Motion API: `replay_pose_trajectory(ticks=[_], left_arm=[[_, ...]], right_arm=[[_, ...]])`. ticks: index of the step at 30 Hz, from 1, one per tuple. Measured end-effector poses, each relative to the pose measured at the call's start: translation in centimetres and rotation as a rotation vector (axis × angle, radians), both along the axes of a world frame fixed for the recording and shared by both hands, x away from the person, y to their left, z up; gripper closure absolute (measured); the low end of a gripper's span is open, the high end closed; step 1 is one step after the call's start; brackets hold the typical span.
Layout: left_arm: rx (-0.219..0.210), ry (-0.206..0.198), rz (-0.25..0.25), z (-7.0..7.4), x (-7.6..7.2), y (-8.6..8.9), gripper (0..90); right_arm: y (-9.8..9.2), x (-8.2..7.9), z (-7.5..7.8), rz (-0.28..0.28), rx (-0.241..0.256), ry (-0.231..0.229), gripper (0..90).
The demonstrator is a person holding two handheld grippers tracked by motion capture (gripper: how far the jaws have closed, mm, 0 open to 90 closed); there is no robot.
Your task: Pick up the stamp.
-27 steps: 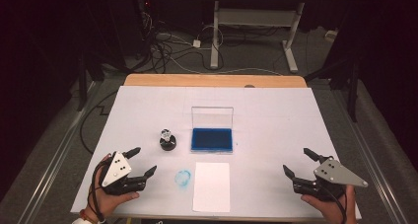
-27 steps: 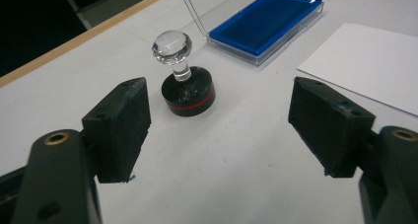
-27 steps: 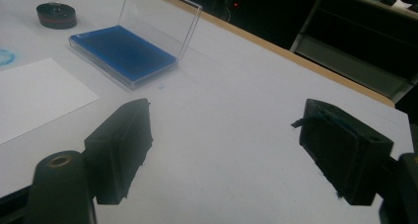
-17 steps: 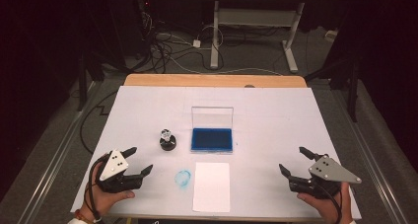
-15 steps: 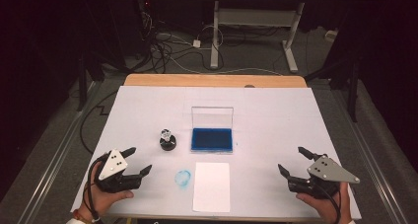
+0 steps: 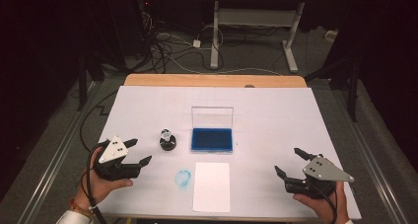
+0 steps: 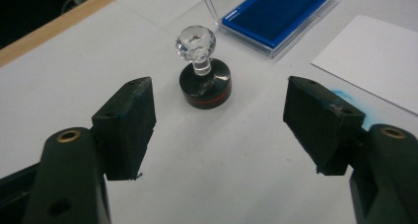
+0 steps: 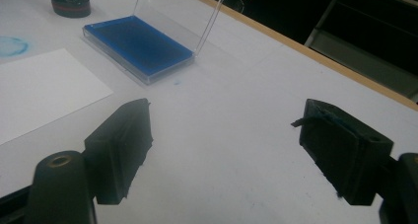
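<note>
Your left tool point(image 6: 136, 153) stands open near the stamp point(image 6: 167, 139), not touching it. Your right tool point(image 6: 292, 162) also stands open, empty, well apart from the ink pad point(image 6: 212, 140).

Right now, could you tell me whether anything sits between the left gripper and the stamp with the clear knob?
Nothing visible does. The left gripper is open, and only bare white table lies between its jaws and the stamp. The ink pad sits beyond the stamp.
</note>
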State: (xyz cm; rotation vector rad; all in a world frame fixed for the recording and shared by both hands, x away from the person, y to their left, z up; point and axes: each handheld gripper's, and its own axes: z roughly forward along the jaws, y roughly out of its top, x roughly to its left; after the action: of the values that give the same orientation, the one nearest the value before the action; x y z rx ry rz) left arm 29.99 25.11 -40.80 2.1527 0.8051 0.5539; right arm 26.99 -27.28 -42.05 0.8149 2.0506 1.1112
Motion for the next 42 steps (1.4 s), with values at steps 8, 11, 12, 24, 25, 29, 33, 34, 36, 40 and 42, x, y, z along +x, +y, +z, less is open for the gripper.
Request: replay_pose_trajectory(ticks=[8, 11, 12, 24, 25, 29, 33, 34, 36, 40, 42], left_arm=[[0.058, 0.051, -0.035, 1.5, 2.7, -1.6, 27.1], [0.068, 0.072, -0.039, 1.8, 3.9, -2.0, 25.0], [0.068, 0.072, -0.039, 1.8, 3.9, -2.0, 23.8], [0.109, 0.180, -0.070, 0.5, 8.3, -3.4, 23.9], [0.115, 0.191, -0.076, 0.3, 8.6, -3.7, 23.9], [0.170, 0.222, -0.093, -0.6, 9.7, -5.0, 25.6], [0.198, 0.247, -0.078, -1.3, 10.7, -5.3, 26.2], [0.196, 0.252, -0.075, -1.4, 10.9, -5.3, 26.2], [0.183, 0.260, -0.072, -1.5, 11.3, -5.1, 27.3], [0.156, 0.269, -0.076, -1.6, 11.7, -4.7, 29.9], [0.148, 0.260, -0.073, -1.7, 11.9, -4.8, 30.5]], right_arm=[[0.2, -0.1, -0.1, 0.006, -0.012, 0.010, 20.3], [0.2, 0.0, -0.2, 0.006, -0.016, 0.014, 20.4], [0.2, 0.0, -0.2, 0.005, -0.016, 0.016, 20.4], [0.2, 0.0, -0.5, 0.001, -0.030, 0.027, 20.7], [0.2, 0.0, -0.5, 0.001, -0.030, 0.027, 20.7], [0.3, -0.1, -0.6, -0.001, -0.039, 0.031, 20.9], [0.3, -0.1, -0.7, 0.001, -0.043, 0.038, 20.9], [0.3, -0.1, -0.7, 0.001, -0.043, 0.038, 20.9], [0.3, -0.1, -0.8, 0.005, -0.042, 0.044, 21.0], [0.4, 0.0, -0.9, 0.017, -0.026, 0.055, 21.4], [0.4, 0.0, -0.9, 0.016, -0.024, 0.058, 21.5]])
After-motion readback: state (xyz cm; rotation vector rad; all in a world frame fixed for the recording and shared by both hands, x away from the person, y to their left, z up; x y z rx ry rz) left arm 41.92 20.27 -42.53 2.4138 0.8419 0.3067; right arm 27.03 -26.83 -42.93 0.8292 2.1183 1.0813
